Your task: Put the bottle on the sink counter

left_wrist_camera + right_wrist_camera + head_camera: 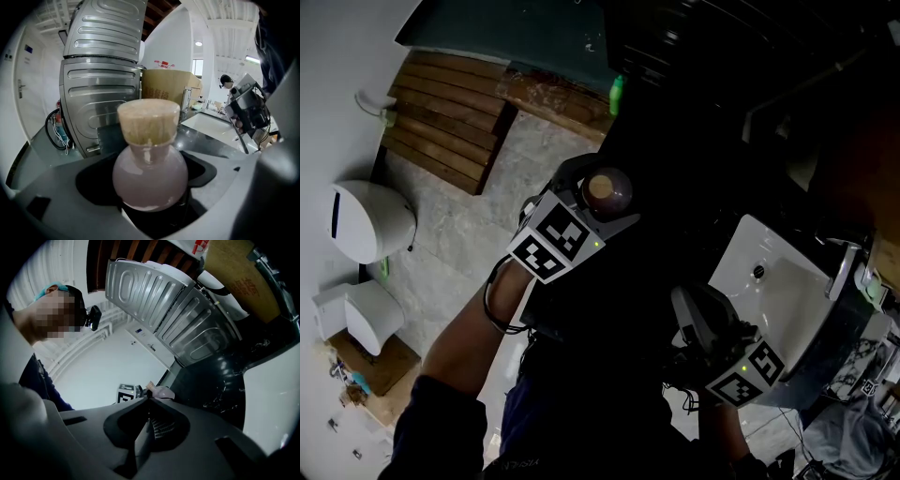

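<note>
Clamping corked pink bottle [150,176], left tool [151,201], right tool [149,404] closed

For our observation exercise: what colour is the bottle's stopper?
The stopper is pale tan, cork-like, on a pale pink bottle; clearest in the left gripper view.

Bathroom with toilet [370,220] and white washbasin [769,300]

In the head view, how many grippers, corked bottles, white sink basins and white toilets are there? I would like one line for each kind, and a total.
grippers: 2, the left gripper and the right gripper
corked bottle: 1, held in the left gripper
white sink basin: 1
white toilet: 1
total: 5
</note>
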Motion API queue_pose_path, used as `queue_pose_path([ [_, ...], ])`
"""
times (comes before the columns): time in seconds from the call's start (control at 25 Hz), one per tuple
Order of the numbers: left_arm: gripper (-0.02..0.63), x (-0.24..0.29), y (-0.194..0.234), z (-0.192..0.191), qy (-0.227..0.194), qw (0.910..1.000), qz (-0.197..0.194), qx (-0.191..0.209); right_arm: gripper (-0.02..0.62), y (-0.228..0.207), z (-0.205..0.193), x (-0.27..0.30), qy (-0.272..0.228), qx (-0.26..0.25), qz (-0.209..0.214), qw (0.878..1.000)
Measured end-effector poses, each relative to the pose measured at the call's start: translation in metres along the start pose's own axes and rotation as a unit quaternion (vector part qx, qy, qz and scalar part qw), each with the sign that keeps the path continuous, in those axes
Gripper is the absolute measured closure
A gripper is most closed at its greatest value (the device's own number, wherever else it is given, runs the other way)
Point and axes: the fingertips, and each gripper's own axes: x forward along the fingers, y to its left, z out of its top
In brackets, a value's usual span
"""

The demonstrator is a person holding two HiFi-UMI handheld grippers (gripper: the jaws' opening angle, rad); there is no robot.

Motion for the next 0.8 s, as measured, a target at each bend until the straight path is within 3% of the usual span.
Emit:
queue_pose_path([
  [0.8,0.204,0.003,-0.0006,-0.002,0.0,0.9999,0.013,0.001,0.569,-0.0015,0.0025,0.0027,0.002,0.002,0.004,1.0],
])
